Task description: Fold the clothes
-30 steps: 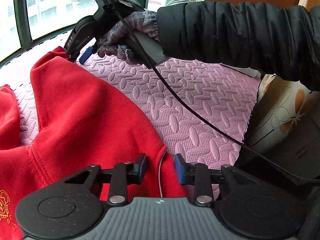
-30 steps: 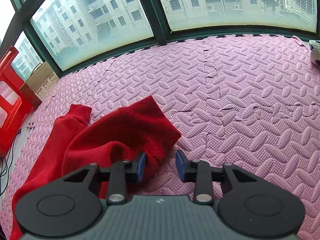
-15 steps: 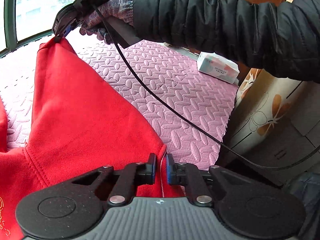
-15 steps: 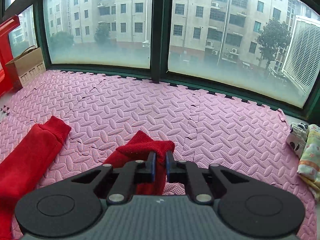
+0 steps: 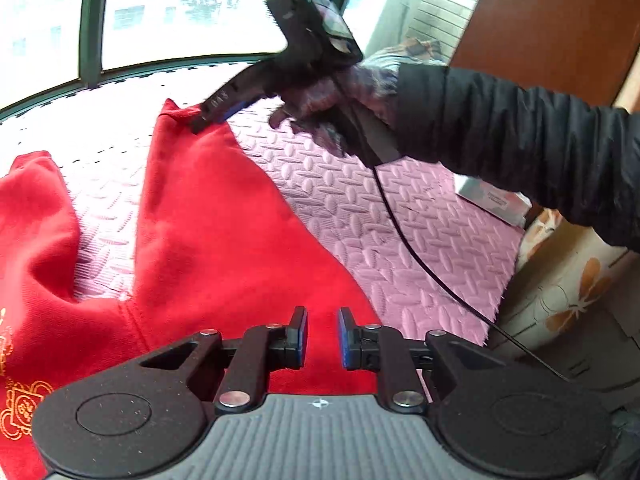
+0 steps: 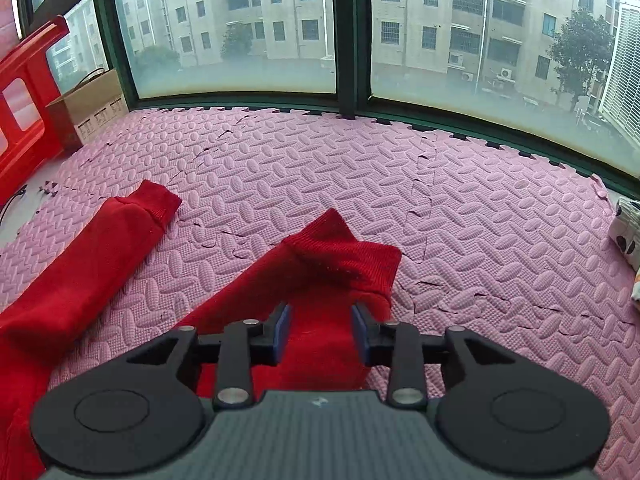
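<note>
A red sweatshirt [image 5: 208, 240] with gold embroidery lies on the pink foam mat [image 5: 360, 216]. My left gripper [image 5: 322, 338] is open, its jaws apart just above the garment's edge. My right gripper [image 6: 320, 330] is open over one sleeve's ribbed cuff [image 6: 340, 248], which lies on the mat [image 6: 440, 200]. In the left wrist view the right gripper [image 5: 200, 120] rests at that cuff's tip. The other sleeve [image 6: 120, 236] lies stretched out to the left.
Windows with a dark green frame [image 6: 344, 40] bound the mat's far side. A cardboard box [image 6: 92, 108] and a red plastic stool [image 6: 24, 96] stand at the far left. A tissue pack [image 5: 492, 196] and a floral-patterned cabinet [image 5: 568, 304] are at the right.
Both grippers were shut on the red garment half a second ago and have opened. The sleeve was lifted, pulled out and now lies flat on the mat.
</note>
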